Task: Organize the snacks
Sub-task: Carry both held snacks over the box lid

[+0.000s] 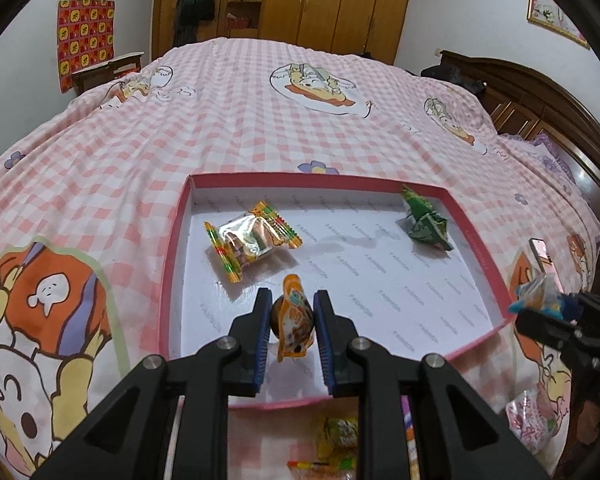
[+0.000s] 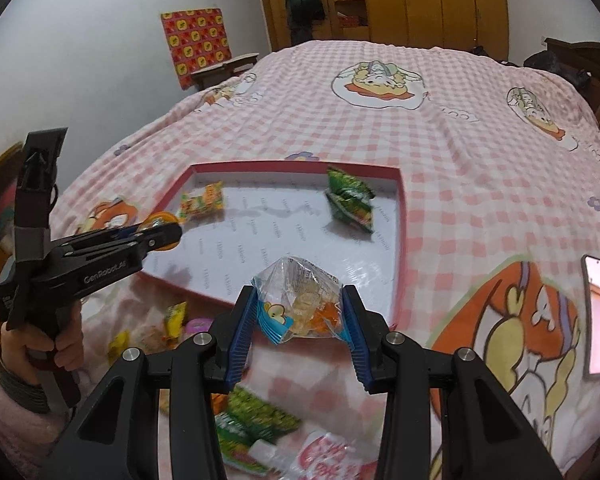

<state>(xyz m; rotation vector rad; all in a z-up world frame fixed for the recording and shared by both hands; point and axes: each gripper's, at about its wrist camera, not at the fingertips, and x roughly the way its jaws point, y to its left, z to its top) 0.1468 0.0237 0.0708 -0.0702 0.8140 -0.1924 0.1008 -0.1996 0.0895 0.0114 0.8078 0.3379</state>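
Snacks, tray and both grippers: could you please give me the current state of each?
Left gripper: shut on orange snack, above tray.
Right gripper: shut on clear candy bag, at the tray's near edge.
Pink tray: open, on the bed.
Yellow-edged packet: lying in tray.
Green packet: lying in tray's far corner.
Phone: flat on the bed.

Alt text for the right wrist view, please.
The right tongs grip a clear snack bag over the near edge of a pink box lid on a checked bed; the left tongs carry an orange snack over it.
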